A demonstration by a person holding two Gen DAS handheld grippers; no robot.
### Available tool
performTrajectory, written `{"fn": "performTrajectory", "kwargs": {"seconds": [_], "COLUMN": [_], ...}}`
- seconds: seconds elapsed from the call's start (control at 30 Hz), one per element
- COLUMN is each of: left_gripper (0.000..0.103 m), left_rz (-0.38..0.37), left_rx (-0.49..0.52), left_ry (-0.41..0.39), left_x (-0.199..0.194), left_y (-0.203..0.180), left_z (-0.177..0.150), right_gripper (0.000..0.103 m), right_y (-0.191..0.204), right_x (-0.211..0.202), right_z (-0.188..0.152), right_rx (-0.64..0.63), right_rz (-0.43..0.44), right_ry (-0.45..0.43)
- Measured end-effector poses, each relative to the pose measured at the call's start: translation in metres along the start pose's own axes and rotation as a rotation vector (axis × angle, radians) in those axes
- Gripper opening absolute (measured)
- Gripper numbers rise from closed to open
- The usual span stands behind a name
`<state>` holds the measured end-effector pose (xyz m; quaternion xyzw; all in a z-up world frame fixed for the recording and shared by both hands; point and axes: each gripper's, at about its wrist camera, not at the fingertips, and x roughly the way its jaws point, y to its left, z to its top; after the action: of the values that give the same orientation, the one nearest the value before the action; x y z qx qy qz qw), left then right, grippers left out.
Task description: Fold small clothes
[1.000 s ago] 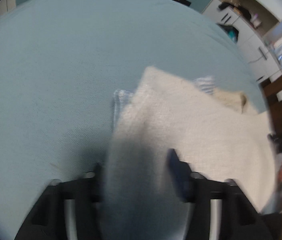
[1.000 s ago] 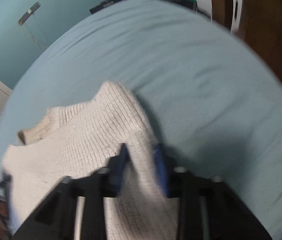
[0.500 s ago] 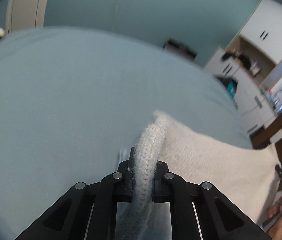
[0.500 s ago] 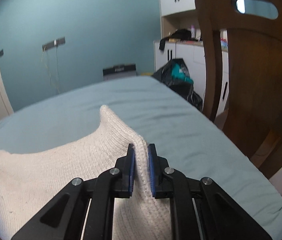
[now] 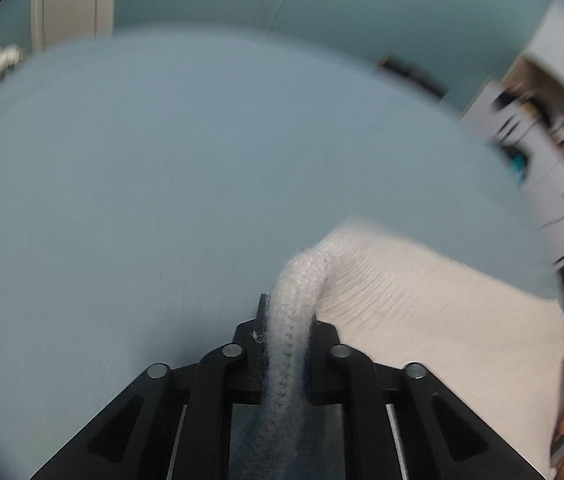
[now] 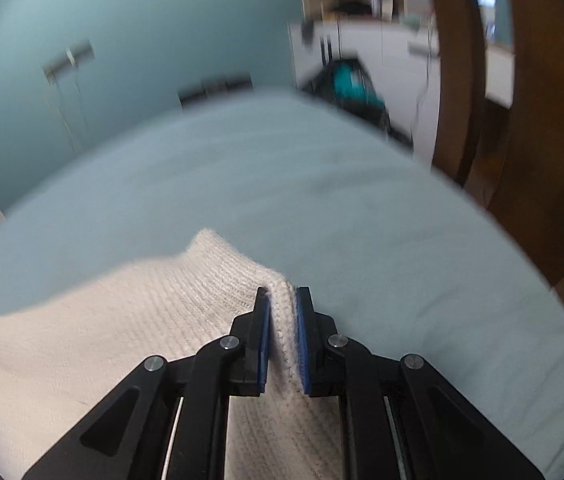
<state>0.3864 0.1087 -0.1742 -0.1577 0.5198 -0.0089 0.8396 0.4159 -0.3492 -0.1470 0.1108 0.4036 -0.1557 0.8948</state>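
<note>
Pinching a cream knit sweater at opposite edges above the blue-covered bed, the left gripper and right gripper each clamp a bunched fold, and either thick edge could slip free if tension turns uneven.
</note>
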Motion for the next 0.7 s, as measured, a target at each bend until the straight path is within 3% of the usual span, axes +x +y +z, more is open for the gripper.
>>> {"fn": "performTrajectory", "kwargs": {"seconds": [0.07, 0.1, 0.13, 0.17, 0.27, 0.37, 0.43, 0.5, 0.57, 0.7], "left_gripper": [0.04, 0.065, 0.081, 0.091, 0.092, 0.092, 0.094, 0.102, 0.103, 0.103], "left_rz": [-0.039, -0.047, -0.007, 0.048, 0.037, 0.061, 0.073, 0.091, 0.086, 0.077], "left_rx": [-0.039, -0.049, -0.064, -0.083, -0.053, 0.009, 0.102, 0.185, 0.238, 0.354], "left_ry": [-0.001, 0.006, 0.027, 0.041, -0.008, -0.02, -0.021, -0.025, -0.038, 0.04], "left_x": [0.001, -0.003, -0.007, -0.016, -0.056, -0.103, -0.132, -0.156, -0.174, -0.162], "left_y": [0.01, 0.013, 0.015, 0.017, 0.013, -0.007, -0.027, -0.049, -0.064, -0.098], "left_z": [0.0, 0.003, 0.006, 0.009, 0.017, 0.018, 0.008, -0.014, -0.05, -0.102], "right_gripper": [0.027, 0.048, 0.067, 0.072, 0.072, 0.072, 0.073, 0.073, 0.073, 0.074], "right_y": [-0.013, -0.022, -0.033, -0.049, -0.085, -0.109, -0.12, -0.131, -0.142, -0.165], "right_x": [0.035, 0.038, 0.033, 0.024, -0.009, -0.05, -0.081, -0.111, -0.135, -0.165], "right_z": [-0.01, -0.01, -0.01, -0.01, -0.012, -0.017, -0.031, -0.053, -0.08, -0.135], "right_rx": [0.067, 0.107, 0.177, 0.278, 0.468, 0.556, 0.585, 0.629, 0.714, 0.902], "right_rz": [-0.021, -0.02, -0.011, 0.028, 0.13, 0.177, 0.172, 0.16, 0.177, 0.214], "right_ry": [0.158, 0.17, 0.166, 0.168, 0.185, 0.181, 0.144, 0.118, 0.114, 0.128]}}
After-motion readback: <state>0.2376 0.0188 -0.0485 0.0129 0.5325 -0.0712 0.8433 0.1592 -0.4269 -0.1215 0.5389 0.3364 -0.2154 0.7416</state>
